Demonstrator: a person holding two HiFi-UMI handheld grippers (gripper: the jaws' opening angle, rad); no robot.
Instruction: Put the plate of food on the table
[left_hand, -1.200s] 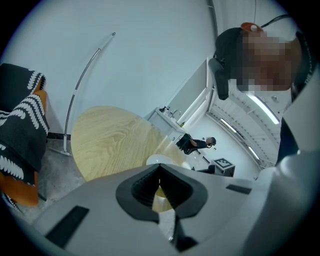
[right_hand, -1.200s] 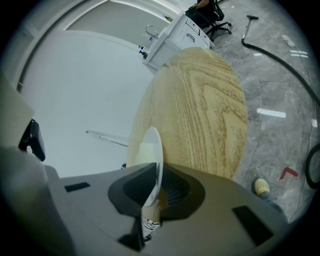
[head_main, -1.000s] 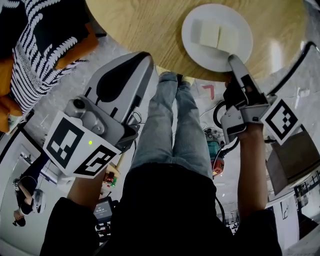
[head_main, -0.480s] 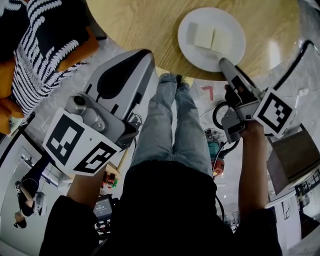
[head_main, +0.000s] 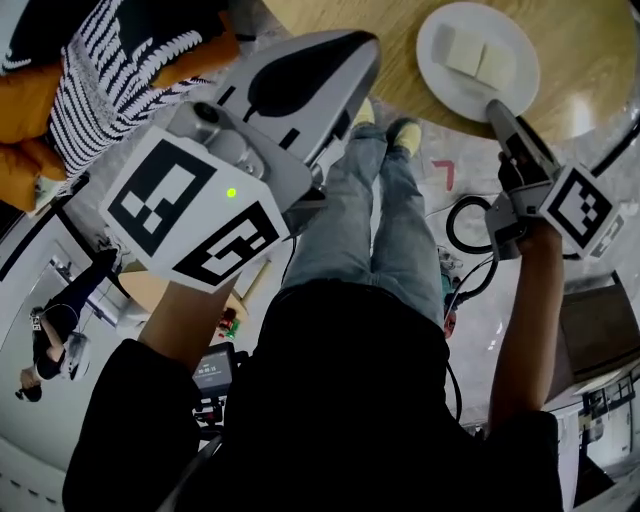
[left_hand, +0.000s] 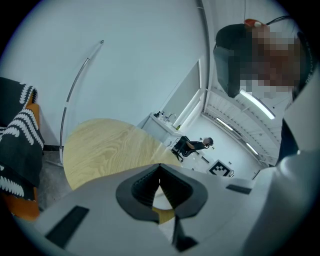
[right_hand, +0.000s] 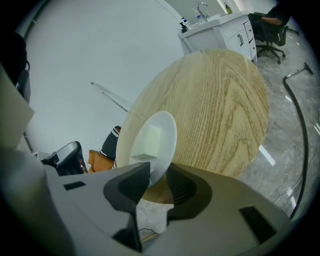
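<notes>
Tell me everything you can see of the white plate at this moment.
The plate is round, white and glossy, like ceramic, with a shallow rim. It lies flat on the wooden table, close to its near edge, and carries two pale square pieces of food side by side. Its near rim sits between the jaws of the right gripper, which have just been opening and do not press on it.

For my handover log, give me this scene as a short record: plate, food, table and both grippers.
plate: white, flat on the table near its edge
food: two pale square blocks side by side on the plate
table: round, light wood
right gripper: jaws apart, have just been opening, plate rim between them
left gripper: jaws shut, empty, away from the plate
</notes>
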